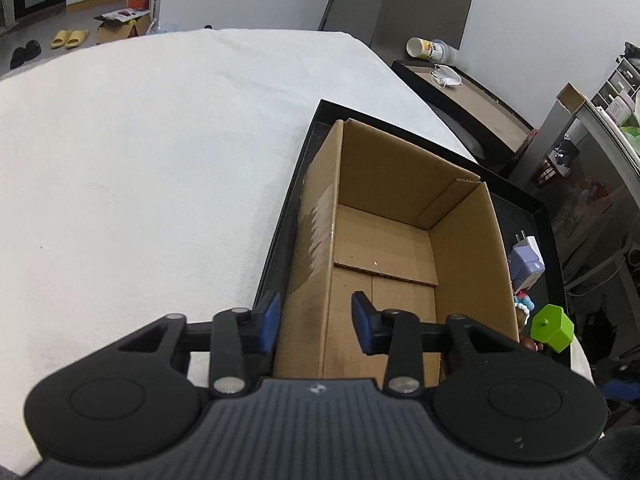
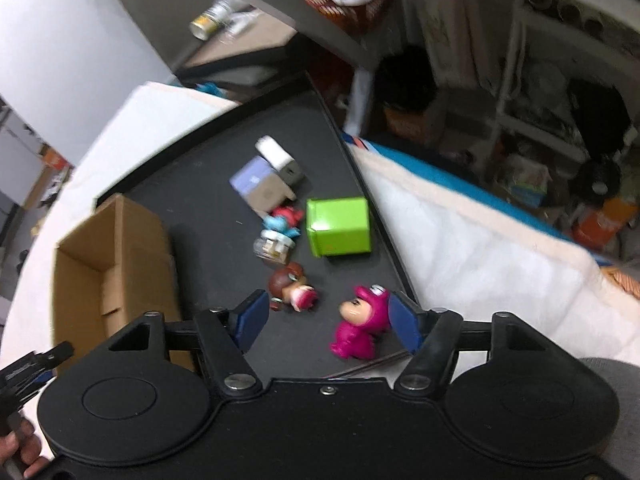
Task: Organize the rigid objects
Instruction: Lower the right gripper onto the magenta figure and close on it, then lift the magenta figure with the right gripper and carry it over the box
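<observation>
An open, empty cardboard box (image 1: 384, 248) stands on a black tray (image 1: 288, 216). My left gripper (image 1: 316, 322) is open, its fingers straddling the box's near left wall. In the right wrist view the box (image 2: 116, 264) is at the left of the tray (image 2: 224, 280). On the tray lie a green cube (image 2: 338, 226), a pink figurine (image 2: 358, 330), a brown-haired figurine (image 2: 294, 286), a blue and red figurine (image 2: 282, 220), a small jar (image 2: 272, 248) and a purple and white charger (image 2: 260, 180). My right gripper (image 2: 324, 320) is open above the tray, the pink figurine just inside its right finger.
The tray lies on a table with a white cloth (image 1: 140, 160). A low brown side table (image 1: 460, 96) with a cup and a mask stands beyond it. Cluttered shelves (image 2: 540, 120) are at the right. A white padded edge (image 2: 460, 248) borders the tray.
</observation>
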The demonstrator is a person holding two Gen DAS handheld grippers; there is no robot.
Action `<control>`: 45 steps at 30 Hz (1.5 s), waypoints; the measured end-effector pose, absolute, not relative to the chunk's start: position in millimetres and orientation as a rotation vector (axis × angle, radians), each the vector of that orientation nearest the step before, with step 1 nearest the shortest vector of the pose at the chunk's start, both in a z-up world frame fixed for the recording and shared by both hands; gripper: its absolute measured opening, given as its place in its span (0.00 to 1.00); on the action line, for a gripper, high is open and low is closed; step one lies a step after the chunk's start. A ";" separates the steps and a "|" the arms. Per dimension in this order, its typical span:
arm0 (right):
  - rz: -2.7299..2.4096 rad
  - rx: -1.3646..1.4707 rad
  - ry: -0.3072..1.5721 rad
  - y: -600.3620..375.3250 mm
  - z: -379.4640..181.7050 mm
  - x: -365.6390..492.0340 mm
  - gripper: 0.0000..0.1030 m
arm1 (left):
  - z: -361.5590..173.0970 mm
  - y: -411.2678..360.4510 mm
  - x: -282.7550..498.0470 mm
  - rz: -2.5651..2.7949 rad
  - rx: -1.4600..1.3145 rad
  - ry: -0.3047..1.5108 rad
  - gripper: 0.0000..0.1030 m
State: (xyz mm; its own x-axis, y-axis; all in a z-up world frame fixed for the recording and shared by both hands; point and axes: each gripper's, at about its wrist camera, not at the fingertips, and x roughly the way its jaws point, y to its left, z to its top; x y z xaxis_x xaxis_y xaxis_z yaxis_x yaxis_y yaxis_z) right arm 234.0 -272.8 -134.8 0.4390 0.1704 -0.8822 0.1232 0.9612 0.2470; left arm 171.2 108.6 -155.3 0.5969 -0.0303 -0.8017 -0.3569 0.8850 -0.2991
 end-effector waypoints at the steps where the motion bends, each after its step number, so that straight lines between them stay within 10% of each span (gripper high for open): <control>1: 0.017 0.307 1.147 -273.2 -139.5 235.9 0.63 | -156.5 109.0 172.0 0.192 -0.463 0.921 0.30; 26: -0.112 0.305 1.347 -253.8 -207.3 269.8 0.59 | -167.4 123.7 171.7 0.169 -0.514 0.920 0.17; 32: -0.132 0.294 1.354 -250.1 -216.2 274.9 0.32 | -167.7 125.5 169.1 0.158 -0.530 0.950 0.19; 45: -0.045 0.255 1.233 -238.7 -174.2 255.6 0.32 | -166.8 124.5 163.6 0.141 -0.522 0.954 0.19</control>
